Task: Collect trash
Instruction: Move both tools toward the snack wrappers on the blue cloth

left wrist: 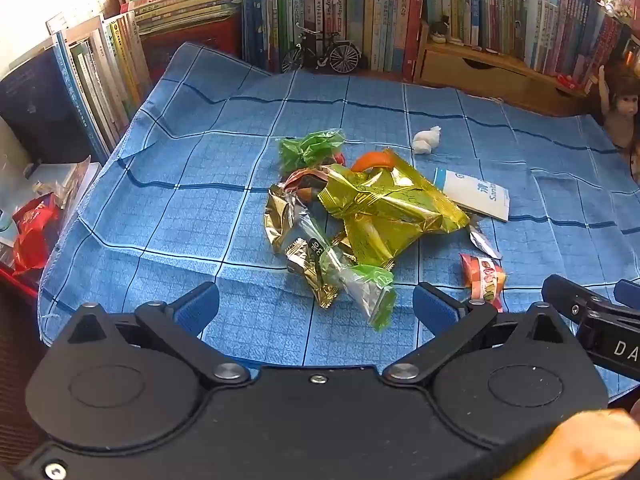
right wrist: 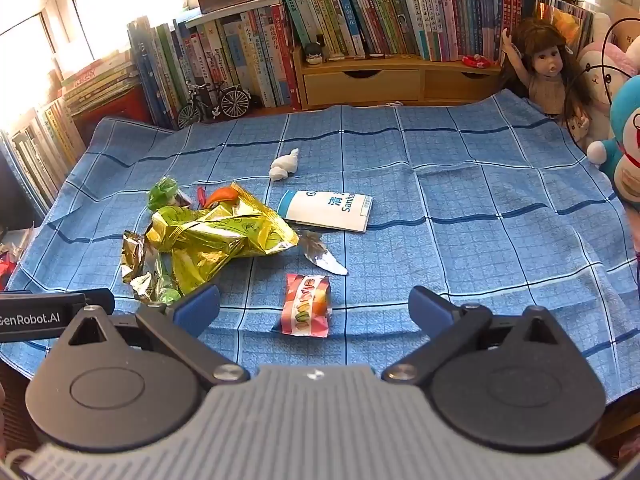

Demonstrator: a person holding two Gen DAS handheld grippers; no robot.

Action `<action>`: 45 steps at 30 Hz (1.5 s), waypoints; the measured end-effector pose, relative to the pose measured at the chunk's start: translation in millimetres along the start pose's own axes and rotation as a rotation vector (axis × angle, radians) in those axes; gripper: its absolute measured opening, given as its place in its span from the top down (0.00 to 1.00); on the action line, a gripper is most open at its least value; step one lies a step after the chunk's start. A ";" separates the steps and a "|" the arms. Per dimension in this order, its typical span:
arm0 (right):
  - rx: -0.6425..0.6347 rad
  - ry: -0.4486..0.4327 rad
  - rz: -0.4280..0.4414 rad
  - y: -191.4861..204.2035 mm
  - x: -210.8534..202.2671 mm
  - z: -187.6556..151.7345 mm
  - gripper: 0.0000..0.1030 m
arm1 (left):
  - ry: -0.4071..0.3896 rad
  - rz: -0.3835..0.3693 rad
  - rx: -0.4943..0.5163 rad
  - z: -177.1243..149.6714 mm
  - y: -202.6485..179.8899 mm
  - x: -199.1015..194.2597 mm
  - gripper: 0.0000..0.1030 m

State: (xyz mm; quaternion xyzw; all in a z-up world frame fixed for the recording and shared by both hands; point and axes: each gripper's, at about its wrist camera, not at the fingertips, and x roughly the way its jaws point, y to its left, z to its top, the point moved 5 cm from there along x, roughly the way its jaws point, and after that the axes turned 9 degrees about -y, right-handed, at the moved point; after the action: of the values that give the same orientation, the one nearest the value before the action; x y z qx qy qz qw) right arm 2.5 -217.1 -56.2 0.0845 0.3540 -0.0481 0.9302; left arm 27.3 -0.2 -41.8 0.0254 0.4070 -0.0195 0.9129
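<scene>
Trash lies on a blue checked cloth (left wrist: 160, 216) (right wrist: 480, 240). A crumpled gold-green foil bag (left wrist: 384, 208) (right wrist: 216, 236) tops a heap of small wrappers (left wrist: 320, 264). A green wrapper (left wrist: 310, 148) (right wrist: 163, 192), a white tissue wad (left wrist: 426, 140) (right wrist: 284, 165), a white wipe packet (left wrist: 476, 194) (right wrist: 332, 210), a silver scrap (right wrist: 324, 258) and a pink snack packet (left wrist: 484, 278) (right wrist: 306, 304) lie around it. My left gripper (left wrist: 316, 308) hovers open before the heap, holding nothing. My right gripper (right wrist: 314, 308) hangs open above the pink packet, pads clear of it.
Rows of books (left wrist: 360, 16) (right wrist: 360, 12) line the back and left. A model bicycle (left wrist: 320, 56) (right wrist: 214, 102), wooden drawers (right wrist: 400, 80), a doll (right wrist: 548, 68) and plush toys (right wrist: 616, 128) stand along the cloth's far and right edges. A red bag (left wrist: 32, 236) lies off the left edge.
</scene>
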 end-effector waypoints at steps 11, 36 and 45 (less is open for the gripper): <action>-0.005 -0.004 0.005 -2.0 -0.7 -1.5 0.00 | 0.001 -0.015 0.006 2.7 -5.6 -1.6 0.00; -0.012 0.004 -0.002 1.1 -2.5 -2.2 0.00 | 0.010 -0.029 -0.013 -2.1 -1.0 -1.3 0.00; -0.014 0.006 -0.001 1.2 -1.8 -2.1 0.00 | 0.011 -0.030 -0.014 -2.8 0.1 -0.1 0.00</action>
State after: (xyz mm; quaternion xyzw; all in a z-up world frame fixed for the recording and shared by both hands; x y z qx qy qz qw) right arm -0.1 -215.4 -56.4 0.0779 0.3570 -0.0455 0.9297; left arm 25.2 0.1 -43.6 0.0129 0.4125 -0.0300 0.9104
